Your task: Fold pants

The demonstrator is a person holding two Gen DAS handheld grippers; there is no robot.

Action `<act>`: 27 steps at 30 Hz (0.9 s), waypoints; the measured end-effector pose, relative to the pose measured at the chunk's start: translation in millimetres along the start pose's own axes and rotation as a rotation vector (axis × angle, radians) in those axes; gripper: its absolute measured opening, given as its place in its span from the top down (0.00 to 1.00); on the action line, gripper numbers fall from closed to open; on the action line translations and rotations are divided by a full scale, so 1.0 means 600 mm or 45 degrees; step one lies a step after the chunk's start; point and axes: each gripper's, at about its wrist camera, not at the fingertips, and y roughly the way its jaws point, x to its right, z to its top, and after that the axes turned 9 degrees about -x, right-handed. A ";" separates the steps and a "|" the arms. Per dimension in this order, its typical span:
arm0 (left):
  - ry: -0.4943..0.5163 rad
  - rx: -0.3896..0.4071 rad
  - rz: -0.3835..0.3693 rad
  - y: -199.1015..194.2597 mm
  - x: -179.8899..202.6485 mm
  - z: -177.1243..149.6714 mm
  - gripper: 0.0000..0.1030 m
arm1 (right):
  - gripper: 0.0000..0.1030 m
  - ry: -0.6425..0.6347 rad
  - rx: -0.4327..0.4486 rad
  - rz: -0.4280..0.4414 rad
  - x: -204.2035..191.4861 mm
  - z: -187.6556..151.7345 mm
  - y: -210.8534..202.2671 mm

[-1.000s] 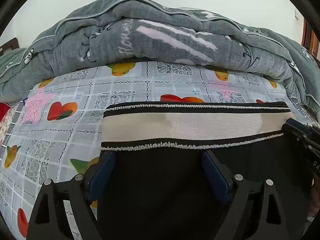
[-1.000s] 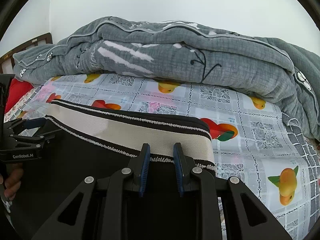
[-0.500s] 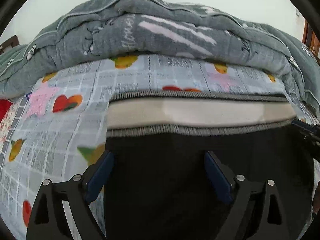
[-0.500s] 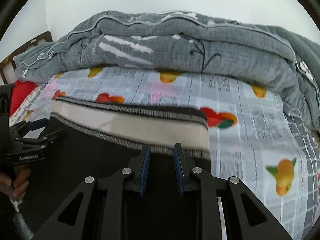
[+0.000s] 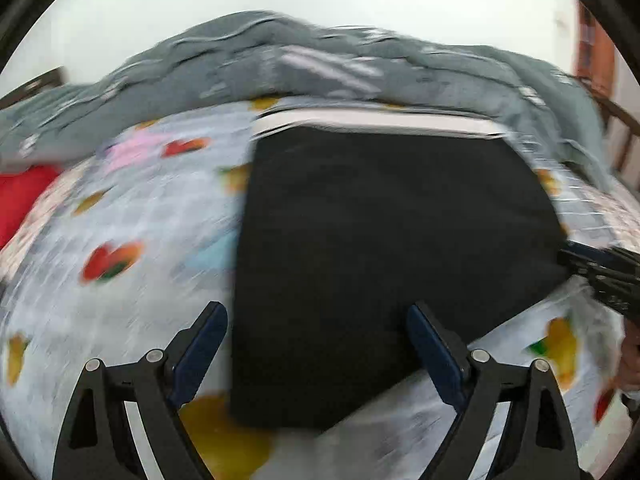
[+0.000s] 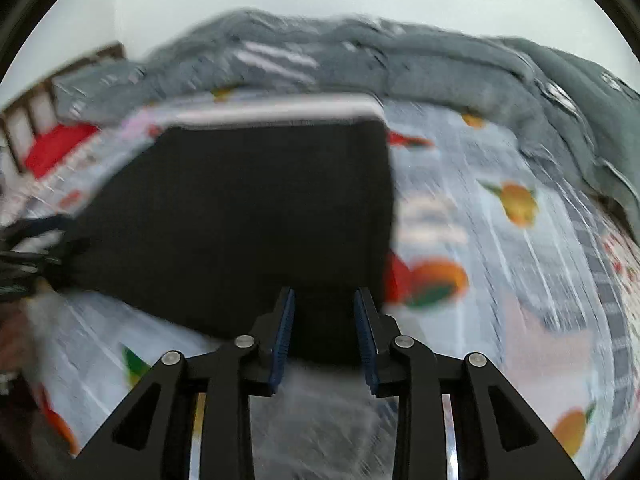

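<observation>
Left tongs (image 5: 316,344) spread wide open, blue pads either side of the near edge of the black pants (image 5: 384,248), nothing pinched. Right tongs (image 6: 324,336) partly open, narrow gap, pads at the pants' (image 6: 248,208) near right corner; cloth sits between the pads but they don't clamp it. Pants lie flat as a folded black rectangle on the fruit-print bed sheet (image 5: 120,248), white waistband (image 5: 376,122) at the far edge. Grey quilt (image 5: 320,64) bunched behind the waistband. Red fabric (image 6: 56,148) at far left by the wooden headboard (image 6: 28,108). Both views heavily motion-blurred. Right tongs also visible at the right edge of the left view (image 5: 600,276).
</observation>
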 end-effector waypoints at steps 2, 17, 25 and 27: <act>-0.072 -0.042 -0.003 0.002 -0.030 -0.014 0.10 | 0.67 0.070 -0.014 0.018 0.015 -0.010 0.000; -0.214 0.057 -0.020 -0.173 -0.020 -0.041 0.17 | 0.52 0.241 0.011 -0.035 0.045 -0.062 -0.182; -0.146 0.157 0.026 -0.254 0.032 -0.053 0.15 | 0.21 0.299 0.067 -0.062 0.042 -0.081 -0.248; -0.141 0.163 0.030 -0.267 0.040 -0.064 0.15 | 0.13 0.292 0.104 -0.074 0.039 -0.090 -0.263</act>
